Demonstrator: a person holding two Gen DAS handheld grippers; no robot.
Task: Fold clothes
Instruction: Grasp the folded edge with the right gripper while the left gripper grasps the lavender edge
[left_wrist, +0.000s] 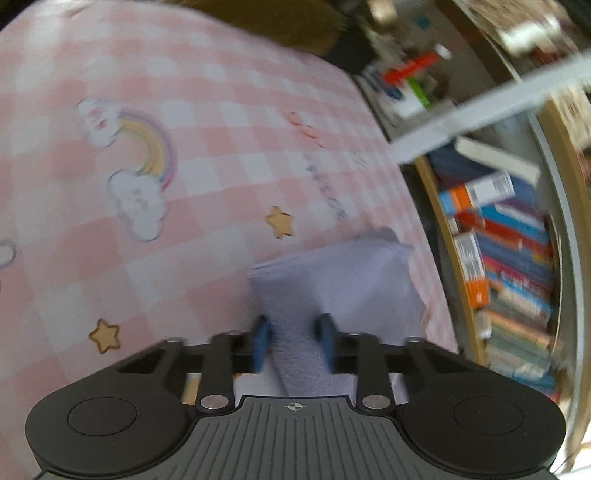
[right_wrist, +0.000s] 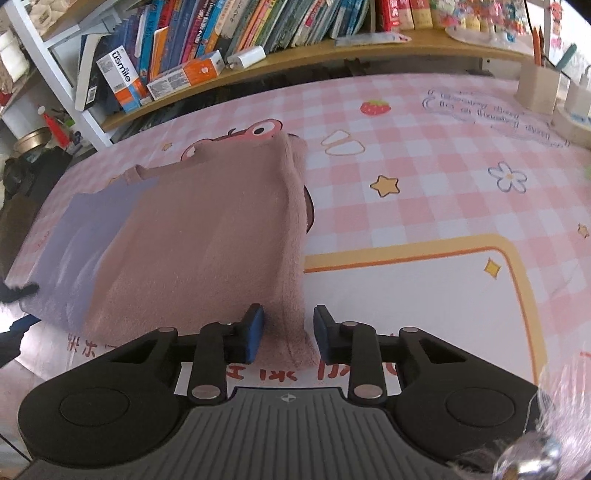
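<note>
Right hand-held gripper (right_wrist: 288, 332) astride pink cloth (right_wrist: 207, 236) – lilac cloth (right_wrist: 74, 243) beneath (bookshelf (right_wrist: 258, 62) behind)

A matte black plastic left gripper (left_wrist: 294, 341) is seen, built on a wide body with two rounded lobes, each marked by a shallow circular recess. A grey ribbed centre plate carries a small white crosshair mark. Two black link arms are pinned by silver round-head screws. Blue rubber finger pads (left_wrist: 261, 341) are fitted at the tips. The matching black plastic right gripper (right_wrist: 289, 332) is built identically: ribbed grey plate with a diamond-crosshair mark, silver screws, circular recesses, and blue pads (right_wrist: 253, 332) on black fingers.
</note>
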